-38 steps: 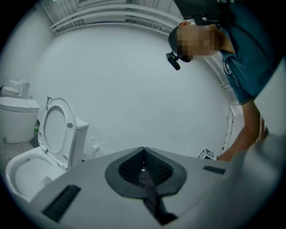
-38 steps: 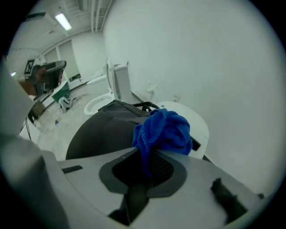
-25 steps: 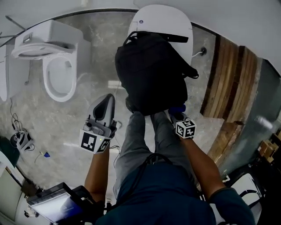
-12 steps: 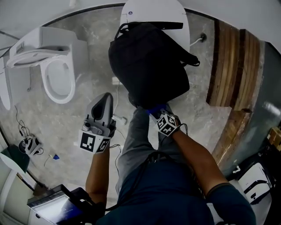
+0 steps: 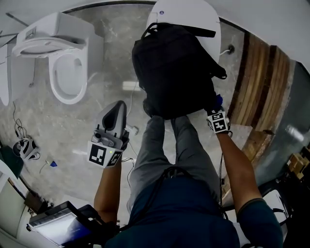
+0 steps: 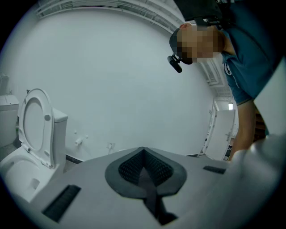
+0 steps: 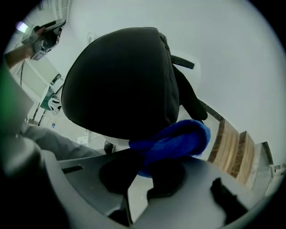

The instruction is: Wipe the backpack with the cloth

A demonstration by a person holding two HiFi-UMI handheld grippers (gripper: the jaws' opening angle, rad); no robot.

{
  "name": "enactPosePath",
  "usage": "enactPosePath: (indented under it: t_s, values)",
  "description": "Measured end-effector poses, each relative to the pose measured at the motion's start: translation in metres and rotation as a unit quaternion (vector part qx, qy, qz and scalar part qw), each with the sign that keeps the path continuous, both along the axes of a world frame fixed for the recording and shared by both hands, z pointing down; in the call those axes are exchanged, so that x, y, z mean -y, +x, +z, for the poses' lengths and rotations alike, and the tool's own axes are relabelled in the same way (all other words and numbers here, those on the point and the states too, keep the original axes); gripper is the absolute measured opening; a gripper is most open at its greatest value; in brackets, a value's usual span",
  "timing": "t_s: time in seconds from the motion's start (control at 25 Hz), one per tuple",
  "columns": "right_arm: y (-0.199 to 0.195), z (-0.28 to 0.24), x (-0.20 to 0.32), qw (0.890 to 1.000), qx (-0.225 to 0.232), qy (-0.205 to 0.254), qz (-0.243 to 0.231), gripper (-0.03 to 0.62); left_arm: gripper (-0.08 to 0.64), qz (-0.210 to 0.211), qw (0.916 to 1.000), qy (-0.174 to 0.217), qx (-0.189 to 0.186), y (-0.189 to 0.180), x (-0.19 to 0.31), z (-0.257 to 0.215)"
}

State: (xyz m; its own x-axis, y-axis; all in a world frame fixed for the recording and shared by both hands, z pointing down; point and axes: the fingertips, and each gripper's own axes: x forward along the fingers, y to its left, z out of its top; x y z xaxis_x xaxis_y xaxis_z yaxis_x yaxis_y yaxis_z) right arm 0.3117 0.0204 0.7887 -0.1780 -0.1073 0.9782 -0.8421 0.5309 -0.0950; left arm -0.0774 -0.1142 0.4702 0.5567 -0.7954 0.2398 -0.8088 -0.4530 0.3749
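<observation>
Shifted from the middle of the lower edge of the backpack [image 5: 174, 72] to its lower right corner, the right tool [image 5: 216, 110] is now seen pinching the blue cloth [image 5: 219, 100], which appears to be laid against the bag there. A wiping stroke along that edge is judged to be under way, with most of the surface not yet covered. The backpack is propped between the person's knees and what looks like a closed toilet lid [image 5: 186, 14]; whether it is zipped, and what is inside, cannot be told. Left of the backpack, an open toilet bowl [image 5: 54, 82] is seen with nothing in it. The left tool [image 5: 117, 107], also left of the backpack and apart from it, is pressed together on nothing.
</observation>
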Motion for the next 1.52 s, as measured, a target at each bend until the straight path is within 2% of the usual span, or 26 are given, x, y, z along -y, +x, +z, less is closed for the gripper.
enactPosePath:
  t_s: [0.12, 0.2, 0.36, 0.48, 0.6, 0.76, 0.92, 1.04, 1.16, 1.28, 1.36, 1.52]
  values:
    - [-0.008, -0.001, -0.009, 1.000, 0.014, -0.015, 0.010, 0.044, 0.003, 0.003, 0.9997, 0.014, 0.019, 0.008, -0.004, 0.007]
    - [-0.028, -0.004, -0.010, 0.999, 0.033, -0.023, 0.008, 0.044, 0.003, 0.009, 0.9990, 0.022, 0.039, 0.015, -0.002, 0.012]
    - [-0.101, -0.022, -0.047, 0.995, 0.081, -0.042, -0.042, 0.044, 0.003, 0.007, 0.9998, 0.019, 0.004, 0.020, 0.008, -0.012]
    - [-0.169, -0.043, -0.061, 0.987, 0.131, -0.042, -0.089, 0.044, 0.003, -0.010, 0.9993, 0.035, -0.011, 0.011, 0.006, -0.040]
    - [-0.218, -0.083, -0.051, 0.976, 0.174, -0.007, -0.128, 0.044, 0.003, -0.008, 0.9987, 0.049, -0.010, 0.008, -0.001, -0.066]
    - [-0.264, -0.163, -0.013, 0.961, 0.243, 0.076, -0.111, 0.044, 0.003, -0.004, 0.9981, 0.062, -0.002, -0.002, -0.020, -0.101]
    - [-0.279, -0.279, 0.038, 0.928, 0.307, 0.199, -0.077, 0.044, 0.003, 0.002, 0.9955, 0.094, -0.008, -0.014, -0.035, -0.139]
    - [-0.273, -0.365, 0.059, 0.897, 0.321, 0.296, -0.063, 0.044, 0.003, 0.012, 0.9933, 0.114, -0.016, -0.020, -0.048, -0.164]
    - [-0.257, -0.443, 0.070, 0.859, 0.318, 0.397, -0.054, 0.044, 0.003, 0.026, 0.9898, 0.138, -0.027, -0.023, -0.060, -0.188]
    - [-0.229, -0.521, 0.075, 0.815, 0.311, 0.488, -0.038, 0.044, 0.003, 0.044, 0.9846, 0.166, -0.031, -0.019, -0.073, -0.213]
    - [-0.213, -0.573, 0.058, 0.790, 0.309, 0.529, -0.038, 0.044, 0.003, 0.046, 0.9831, 0.175, -0.027, -0.016, -0.093, -0.237]
    - [-0.184, -0.654, 0.024, 0.752, 0.301, 0.585, -0.046, 0.044, 0.003, 0.044, 0.9803, 0.192, -0.022, -0.009, -0.129, -0.283]
